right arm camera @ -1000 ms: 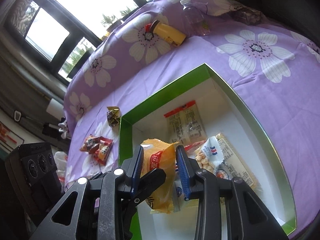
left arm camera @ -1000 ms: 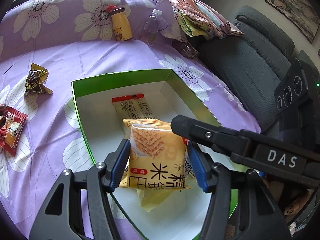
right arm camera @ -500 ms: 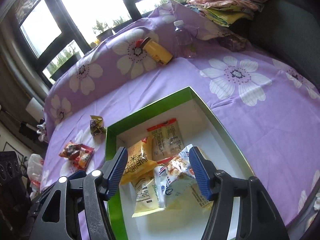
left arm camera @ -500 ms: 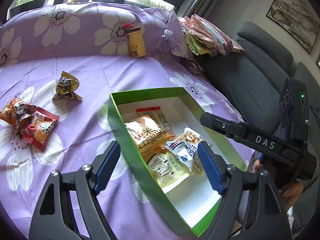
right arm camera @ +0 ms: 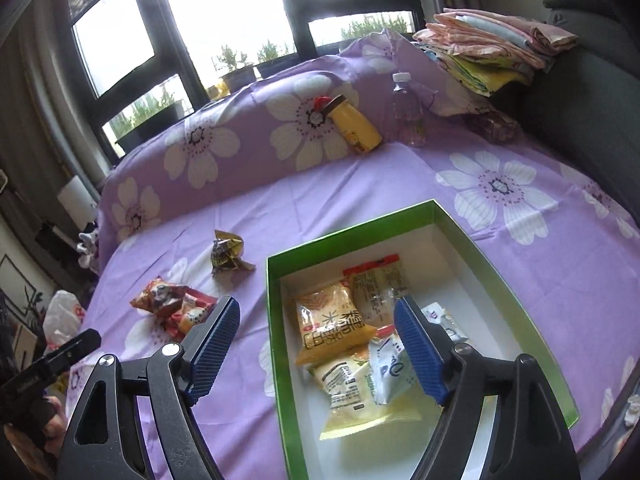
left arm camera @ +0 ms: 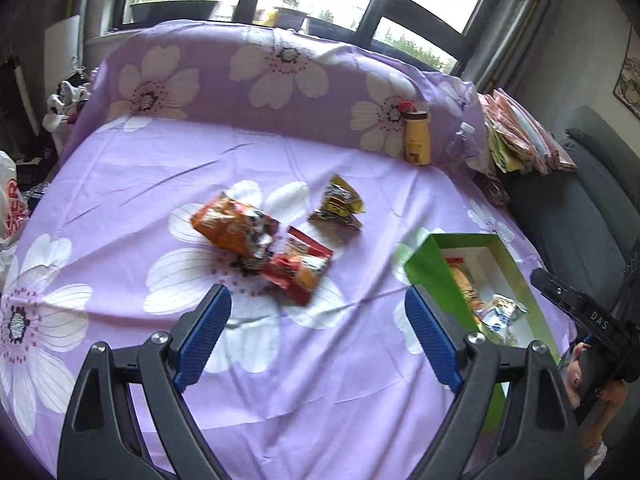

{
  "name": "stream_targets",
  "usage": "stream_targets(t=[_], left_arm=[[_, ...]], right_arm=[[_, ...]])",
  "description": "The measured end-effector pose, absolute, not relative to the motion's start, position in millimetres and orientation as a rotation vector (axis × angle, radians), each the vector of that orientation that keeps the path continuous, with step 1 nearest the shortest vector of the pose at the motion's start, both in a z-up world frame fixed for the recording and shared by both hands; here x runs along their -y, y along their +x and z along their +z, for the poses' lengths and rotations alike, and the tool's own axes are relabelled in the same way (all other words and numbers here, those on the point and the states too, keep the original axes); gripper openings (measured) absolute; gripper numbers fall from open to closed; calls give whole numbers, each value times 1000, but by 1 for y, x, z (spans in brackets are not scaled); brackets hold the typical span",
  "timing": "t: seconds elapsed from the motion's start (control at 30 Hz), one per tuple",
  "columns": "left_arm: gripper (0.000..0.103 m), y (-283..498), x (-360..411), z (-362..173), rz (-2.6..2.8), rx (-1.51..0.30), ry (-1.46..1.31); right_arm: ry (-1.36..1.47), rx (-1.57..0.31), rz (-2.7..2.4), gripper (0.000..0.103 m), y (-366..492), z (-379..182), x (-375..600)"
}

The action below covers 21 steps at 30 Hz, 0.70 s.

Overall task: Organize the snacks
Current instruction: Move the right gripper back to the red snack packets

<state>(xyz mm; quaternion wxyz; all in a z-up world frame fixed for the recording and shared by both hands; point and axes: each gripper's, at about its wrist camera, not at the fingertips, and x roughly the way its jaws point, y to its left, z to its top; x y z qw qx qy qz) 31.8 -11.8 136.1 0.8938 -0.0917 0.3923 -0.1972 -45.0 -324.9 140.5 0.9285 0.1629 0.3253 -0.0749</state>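
The left tongs (left arm camera: pixel 318 334) are widening with nothing between the pads, and they face three loose snacks ahead on the purple flowered sheet (left arm camera: pixel 248 160): an orange crinkled packet (left arm camera: pixel 232 226), a red packet (left arm camera: pixel 300 270) touching it just beyond the pads, and a crumpled yellow-and-black wrapper (left arm camera: pixel 339 204) farther ahead to the right. The right tongs (right arm camera: pixel 318 350) are also opening, empty, above the near left part of the green box (right arm camera: pixel 500 276), where four flat packets already lie.

The two touching packets are the likely trouble: glossy, puffy film tends to slide off ribbed pads, and closing on one could drag or nip the other. The sheet is soft and wrinkled (it probably gives underneath), so a low approach may pinch cloth along with the packet. The box is thin card with a white inside; the left tongs sit just beside its green wall and could knock it askew.
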Motion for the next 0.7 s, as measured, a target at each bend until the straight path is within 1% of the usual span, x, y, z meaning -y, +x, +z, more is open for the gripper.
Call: stream_targets(t=[0.1, 0.2, 0.4, 0.57, 0.7], left_arm=[[91, 41, -25, 128, -367, -816, -263], [91, 55, -46, 119, -354, -844, -359], [91, 87, -37, 114, -345, -884, -342], [91, 111, -44, 91, -354, -932, -372], [91, 128, -51, 70, -340, -959, -428]], right_arm=[[290, -656, -153, 80, -38, 142, 303], [229, -650, -157, 80, -28, 143, 280], [158, -682, -127, 80, 2, 136, 236], [176, -738, -49, 80, 34, 121, 211], [290, -810, 68, 80, 70, 107, 204]])
